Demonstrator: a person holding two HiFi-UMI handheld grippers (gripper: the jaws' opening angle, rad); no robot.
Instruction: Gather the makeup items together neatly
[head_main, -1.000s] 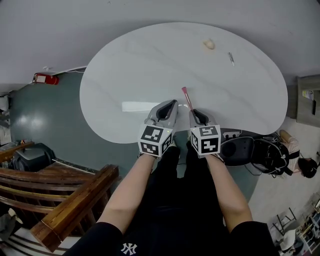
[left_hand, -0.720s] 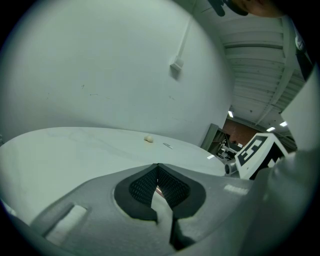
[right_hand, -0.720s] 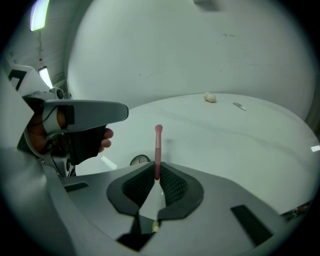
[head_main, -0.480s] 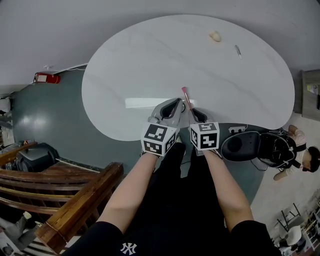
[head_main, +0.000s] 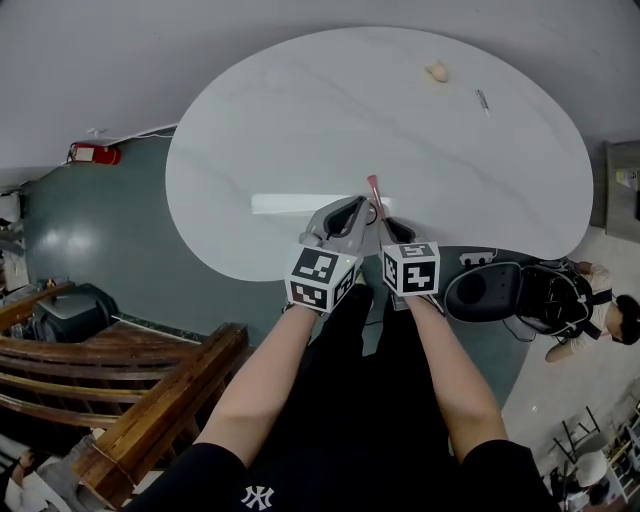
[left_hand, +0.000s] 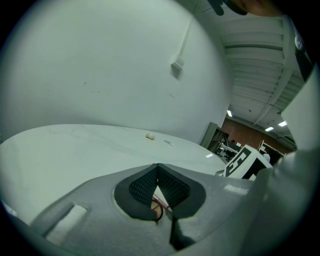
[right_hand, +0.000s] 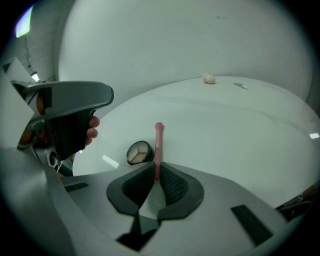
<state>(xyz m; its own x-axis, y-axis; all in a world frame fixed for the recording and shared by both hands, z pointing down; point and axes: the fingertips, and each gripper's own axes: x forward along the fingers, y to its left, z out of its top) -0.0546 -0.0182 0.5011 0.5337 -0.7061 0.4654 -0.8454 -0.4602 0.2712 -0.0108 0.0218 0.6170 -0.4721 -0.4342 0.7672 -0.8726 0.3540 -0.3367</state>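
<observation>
Pink brush (right_hand: 158, 145) clamped in right claw (right_hand: 156, 169); left claw (left_hand: 158, 166) pinched shut; white oval table (head_main: 300, 120), teal floor (head_main: 90, 240).

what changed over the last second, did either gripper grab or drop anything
The right gripper sank a little toward the table with the pink brush, and the gap to the left gripper narrowed. Nothing was grabbed or dropped: the right jaws stay shut on the brush, the left stay shut and empty. The sponge and small silver item at the far edge lie as before.
</observation>
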